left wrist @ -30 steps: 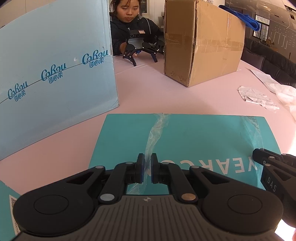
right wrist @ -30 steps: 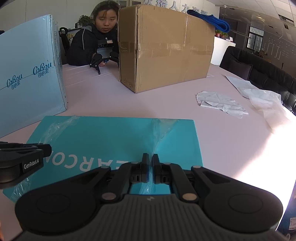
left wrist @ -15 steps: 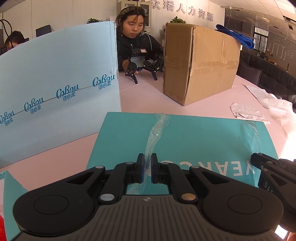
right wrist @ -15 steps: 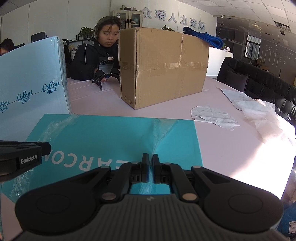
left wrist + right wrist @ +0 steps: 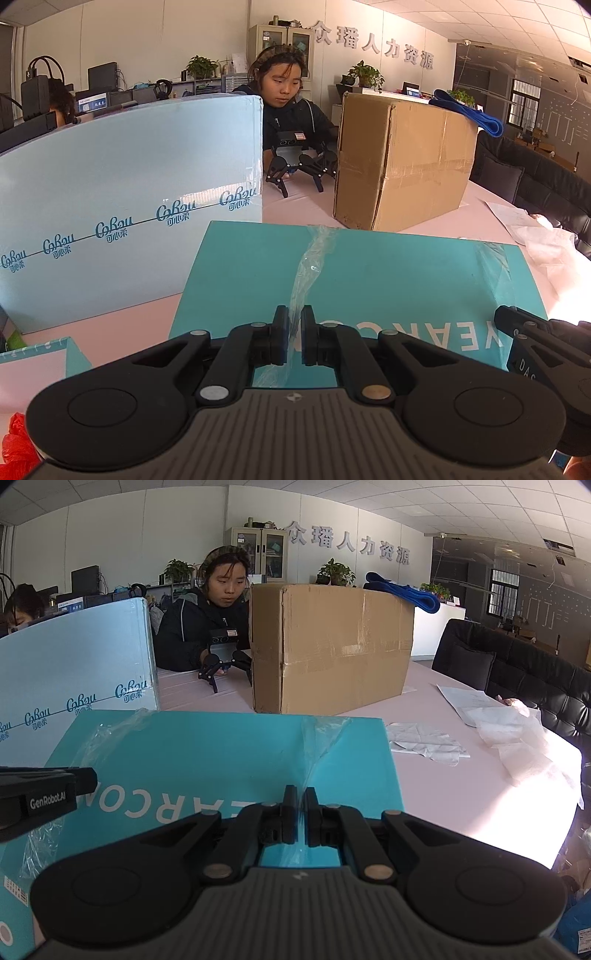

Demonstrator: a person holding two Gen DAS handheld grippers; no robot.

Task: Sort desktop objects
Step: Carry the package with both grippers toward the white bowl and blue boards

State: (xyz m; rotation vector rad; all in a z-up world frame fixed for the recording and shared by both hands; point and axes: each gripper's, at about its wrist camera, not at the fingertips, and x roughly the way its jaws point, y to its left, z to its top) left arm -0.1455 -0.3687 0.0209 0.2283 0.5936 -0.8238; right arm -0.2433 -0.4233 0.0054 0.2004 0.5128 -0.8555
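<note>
1. Teal box [image 5: 388,280]: flat, rectangular, smooth printed card, directly ahead of and below both tongs, near edge under the fingertips. Long axis across both views, left to right. Whether lifted clear of the pink table [image 5: 461,790] or resting on it: cannot tell.
2. Clear plastic wrap [image 5: 306,273]: thin, crinkled, glossy film, drawn up into taut ridges from the box top to each set of fingers.
3. Left gripper [image 5: 294,334]: clenched on a ridge of wrap near the middle of the box's near edge.
4. Right gripper [image 5: 300,812]: clenched on a second ridge of wrap, toward the right end of the box. Both hands about equally near; grip on film only, not on card.
5. Likely risk: film stretching or tearing under load; box tilting if one side rises faster.
6. Surroundings: pale blue carton [image 5: 122,206], upright, smooth, just left of the box; brown cardboard box [image 5: 399,158], taped, behind it; crumpled white paper [image 5: 424,742], on the table to the right; person [image 5: 288,110] seated beyond.
</note>
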